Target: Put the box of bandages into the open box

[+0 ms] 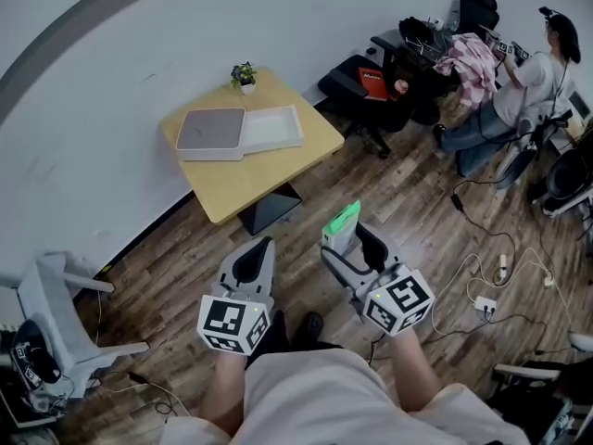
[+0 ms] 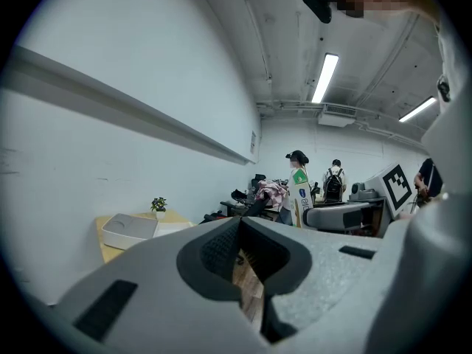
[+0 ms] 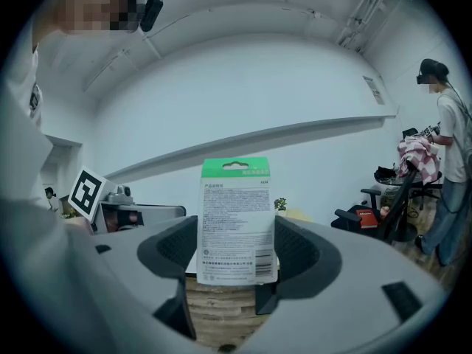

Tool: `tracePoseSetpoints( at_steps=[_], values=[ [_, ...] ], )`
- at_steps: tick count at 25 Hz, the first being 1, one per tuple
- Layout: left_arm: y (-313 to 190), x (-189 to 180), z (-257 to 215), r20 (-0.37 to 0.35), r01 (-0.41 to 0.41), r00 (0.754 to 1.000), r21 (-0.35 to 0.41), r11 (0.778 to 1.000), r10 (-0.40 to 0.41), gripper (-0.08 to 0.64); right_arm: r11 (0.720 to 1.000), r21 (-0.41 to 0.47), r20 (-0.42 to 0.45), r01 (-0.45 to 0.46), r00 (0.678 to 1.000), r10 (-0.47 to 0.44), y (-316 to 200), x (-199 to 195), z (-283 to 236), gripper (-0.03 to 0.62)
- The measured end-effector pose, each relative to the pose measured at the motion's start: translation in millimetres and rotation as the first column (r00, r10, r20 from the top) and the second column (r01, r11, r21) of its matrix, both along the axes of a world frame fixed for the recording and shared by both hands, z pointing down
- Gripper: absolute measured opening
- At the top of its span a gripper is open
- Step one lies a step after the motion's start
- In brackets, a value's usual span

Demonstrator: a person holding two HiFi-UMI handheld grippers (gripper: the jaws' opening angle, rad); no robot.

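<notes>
The box of bandages (image 1: 344, 224), white with a green top, stands upright between the jaws of my right gripper (image 1: 346, 245), which is shut on its sides. The right gripper view shows its printed back (image 3: 237, 223) filling the gap between the pads of that gripper (image 3: 236, 255). My left gripper (image 1: 262, 247) hangs beside it, shut and empty, its jaws meeting at the tip (image 2: 240, 224). The open box (image 1: 271, 128), a shallow white tray, lies on the yellow table (image 1: 269, 170) ahead, with its grey lid (image 1: 211, 130) next to it. Both grippers are well short of the table.
A small potted plant (image 1: 245, 75) stands at the table's far corner. Black office chairs (image 1: 357, 86) and a cluttered desk with a person (image 1: 533, 77) are at the right. Cables and a power strip (image 1: 484, 304) lie on the wooden floor. A white chair (image 1: 56, 309) stands at the left.
</notes>
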State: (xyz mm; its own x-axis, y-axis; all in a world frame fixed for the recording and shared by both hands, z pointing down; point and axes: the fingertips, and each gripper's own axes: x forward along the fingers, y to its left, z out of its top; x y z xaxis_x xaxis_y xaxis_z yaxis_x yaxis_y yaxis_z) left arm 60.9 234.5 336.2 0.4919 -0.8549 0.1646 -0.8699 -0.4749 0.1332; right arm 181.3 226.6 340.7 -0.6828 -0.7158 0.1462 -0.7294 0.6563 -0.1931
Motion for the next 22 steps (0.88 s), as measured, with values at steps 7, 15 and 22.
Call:
tracePoseSetpoints(
  at_steps=[7,15,22],
  values=[
    [-6.5,-14.7,2.6,-0.012,0.003,1.0,-0.002,1.0,-0.003,0.003,1.0,-0.014,0.007,-0.001,1.0,0.001,-8.3,-14.6,1.2,0.33],
    [-35.7,-39.0,6.8,-0.016,-0.019,1.0,-0.016,1.0,0.019,0.003,1.0,-0.022,0.003,-0.015,1.0,0.015,-33.7,-39.0,2.5,0.33],
    [-70.3,-63.9,5.6,-0.028,-0.04,0.999,-0.023,0.999,0.039,0.003,0.999,-0.031,-0.001,-0.042,0.999,0.042,-65.1,-63.3,-0.7,0.33]
  ],
)
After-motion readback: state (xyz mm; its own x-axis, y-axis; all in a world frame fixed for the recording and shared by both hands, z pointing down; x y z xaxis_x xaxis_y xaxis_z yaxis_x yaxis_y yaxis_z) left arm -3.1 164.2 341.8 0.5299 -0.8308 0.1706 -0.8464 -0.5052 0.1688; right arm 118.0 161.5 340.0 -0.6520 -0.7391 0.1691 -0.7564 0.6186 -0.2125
